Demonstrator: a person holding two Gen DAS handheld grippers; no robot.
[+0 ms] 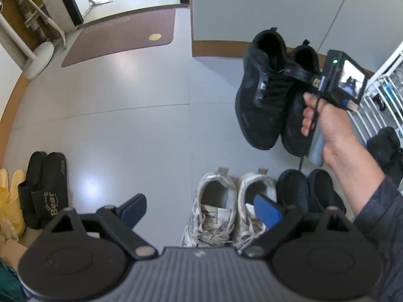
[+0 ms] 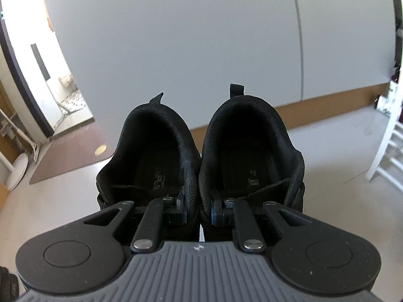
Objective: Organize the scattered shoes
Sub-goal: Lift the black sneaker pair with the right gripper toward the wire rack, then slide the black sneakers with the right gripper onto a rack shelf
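A pair of black sneakers [image 1: 262,100] hangs above the floor, toes down, in the left wrist view. A hand holds my right gripper [image 1: 292,71], which is shut on the two inner collars pressed together. In the right wrist view my right gripper [image 2: 199,209] pinches those collars between the left sneaker [image 2: 151,156] and the right sneaker [image 2: 252,151]. My left gripper [image 1: 200,210] is open and holds nothing, above a pair of white sneakers [image 1: 216,209] on the floor. A dark pair [image 1: 309,191] stands to their right. Black "Bear" slippers [image 1: 46,188] lie at the left.
Yellow slippers [image 1: 11,191] sit at the far left edge. A brown doormat [image 1: 121,37] lies before the doorway, beside a white round stand base [image 1: 40,58]. A grey cabinet [image 1: 264,7] with a brown skirting is behind the lifted shoes. A white rack [image 1: 382,93] and a black bag [image 1: 385,148] are at the right.
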